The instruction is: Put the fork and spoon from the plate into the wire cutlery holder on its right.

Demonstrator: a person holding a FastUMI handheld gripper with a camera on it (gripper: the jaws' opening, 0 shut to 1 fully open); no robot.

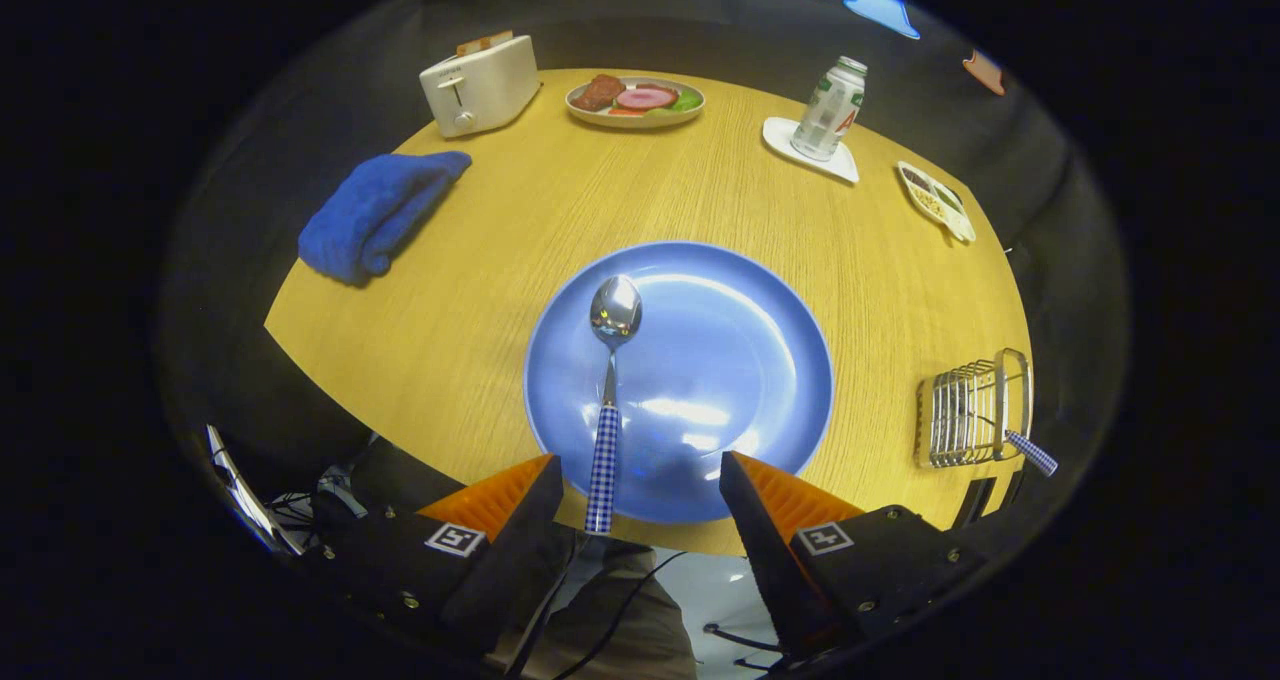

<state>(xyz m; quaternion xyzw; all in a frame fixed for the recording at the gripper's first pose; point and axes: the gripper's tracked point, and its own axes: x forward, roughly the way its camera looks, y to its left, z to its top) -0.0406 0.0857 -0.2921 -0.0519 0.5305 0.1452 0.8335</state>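
The gripper [640, 480] hangs over the near edge of the table [480, 260] with its 2 fingers spread wide and nothing between them but air; it has hold of nothing. Between the fingers, closer to the left one, lies 1 spoon [608, 400]. Its checked handle points back toward the gripper and sticks out past the near rim of the plate [740, 360], while the bowl points straight away, so its long axis runs along the line of the fingers. A grasp on the handle looks to me like a short drop forward and a little left.

1 blue plate carries that spoon, and I see no fork on it. Off to the right of the plate, well apart from it, stands 1 wire holder [975, 410] with 1 checked handle [1032, 452] poking out of it (probably the fork, though its head is hidden). The carry would then go rightward.

Farther off: 1 blue towel [380, 210] on the left, 1 toaster [480, 85], 1 dish of food [636, 100], 1 bottle [830, 110] on a white coaster [845, 163], and 1 small divided tray [935, 200].
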